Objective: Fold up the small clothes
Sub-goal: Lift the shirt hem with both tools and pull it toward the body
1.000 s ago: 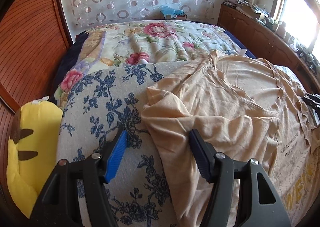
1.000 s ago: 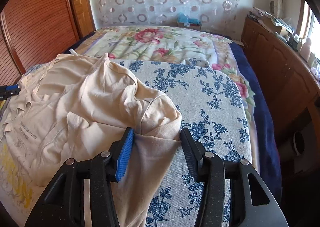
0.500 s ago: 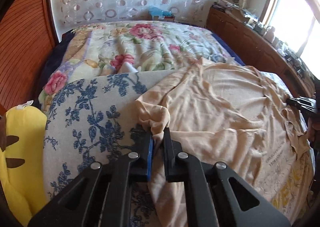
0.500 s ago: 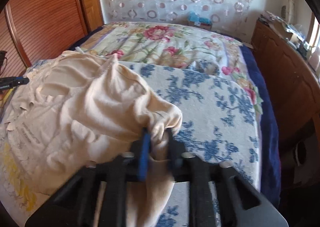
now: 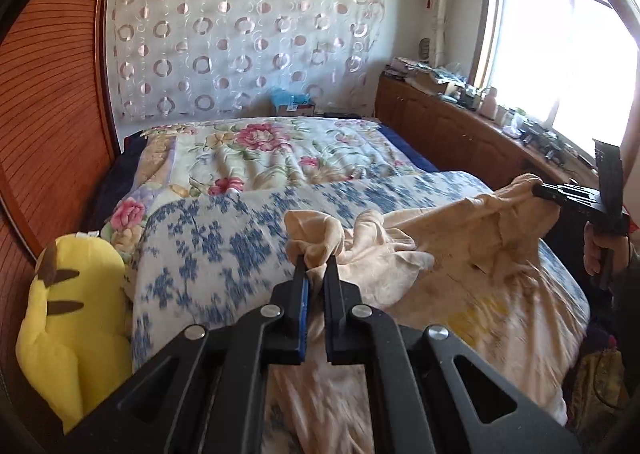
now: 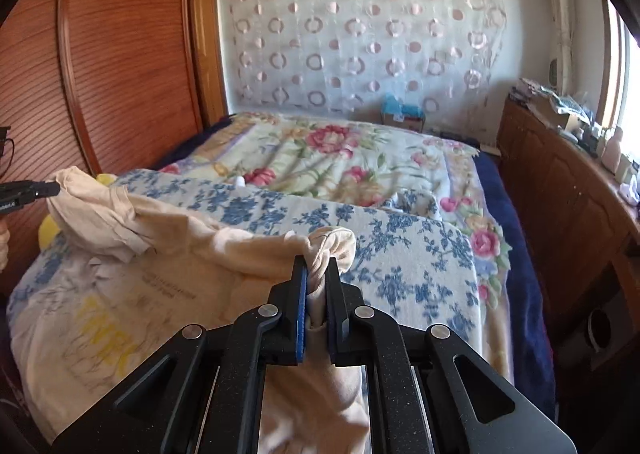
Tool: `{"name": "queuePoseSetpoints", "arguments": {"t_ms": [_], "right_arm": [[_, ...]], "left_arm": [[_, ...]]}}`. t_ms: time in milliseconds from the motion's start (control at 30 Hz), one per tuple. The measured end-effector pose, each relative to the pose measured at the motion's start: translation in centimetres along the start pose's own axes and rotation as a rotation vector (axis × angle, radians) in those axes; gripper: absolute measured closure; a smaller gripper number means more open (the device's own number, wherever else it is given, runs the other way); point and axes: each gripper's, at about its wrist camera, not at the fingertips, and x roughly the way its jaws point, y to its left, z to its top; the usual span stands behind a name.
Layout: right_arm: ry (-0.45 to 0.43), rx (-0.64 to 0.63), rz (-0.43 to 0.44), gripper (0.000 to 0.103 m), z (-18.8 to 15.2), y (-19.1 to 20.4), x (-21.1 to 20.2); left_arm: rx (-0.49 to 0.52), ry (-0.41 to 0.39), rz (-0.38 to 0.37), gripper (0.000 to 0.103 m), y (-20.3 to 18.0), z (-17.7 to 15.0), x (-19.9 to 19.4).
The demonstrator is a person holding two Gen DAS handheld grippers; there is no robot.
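A beige T-shirt (image 5: pixel 460 266) with yellow print hangs stretched between both grippers, above the blue-flowered pad (image 5: pixel 224 250). My left gripper (image 5: pixel 316 262) is shut on a bunched shoulder of the T-shirt. In the left wrist view the right gripper (image 5: pixel 538 190) shows at the far right, held by a hand and pinching the other shoulder. In the right wrist view my right gripper (image 6: pixel 318 264) is shut on a bunch of the T-shirt (image 6: pixel 132 294); the left gripper (image 6: pixel 54 188) shows at the left edge, gripping the far corner. The shirt's lower part still rests on the pad (image 6: pixel 400 254).
A floral quilt (image 5: pixel 260 150) covers the bed behind the pad. A yellow plush toy (image 5: pixel 68 318) lies at the pad's left side. A wooden wardrobe (image 6: pixel 100 66) stands on the left; a cluttered wooden cabinet (image 5: pixel 460 126) runs under the window on the right.
Both grippers went from open around the shirt's shoulders to shut on them, then rose, lifting the shirt's top edge off the pad and drawing it out between them.
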Motion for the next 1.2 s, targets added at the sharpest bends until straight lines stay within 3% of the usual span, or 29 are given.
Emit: {"name": "queuePoseSetpoints", "arguments": {"t_ms": [233, 333, 600, 800, 1033, 1133, 1200], "right_arm": [[-0.003, 0.037, 0.037, 0.098, -6.0, 1.4, -8.6], [0.022, 0.045, 0.051, 0.098, -8.1, 1.5, -10.6], [0.127, 0.080, 0.066, 0.098, -13.8, 2.8, -12.6], [0.192, 0.065, 0.042, 0.097, -16.0, 2.9, -11.6], [0.199, 0.075, 0.019, 0.093, -16.0, 2.8, -11.1], [0.201, 0.065, -0.005, 0.084, -15.7, 2.7, -11.7], [0.196, 0.063, -0.017, 0.069, -15.6, 2.5, -12.1]], "left_arm": [[-0.006, -0.016, -0.020, 0.101, -2.2, -6.6, -8.0], [-0.004, -0.003, 0.007, 0.101, -2.4, -8.9, -10.0], [-0.059, 0.089, 0.022, 0.100, -2.3, -13.9, -10.7], [-0.050, 0.119, 0.030, 0.100, -2.9, -15.1, -10.0], [-0.023, 0.109, 0.044, 0.097, -3.5, -14.5, -10.7], [-0.022, 0.080, 0.039, 0.095, -3.5, -13.7, -11.6], [-0.015, 0.063, 0.054, 0.080, -3.5, -13.1, -12.1]]}}
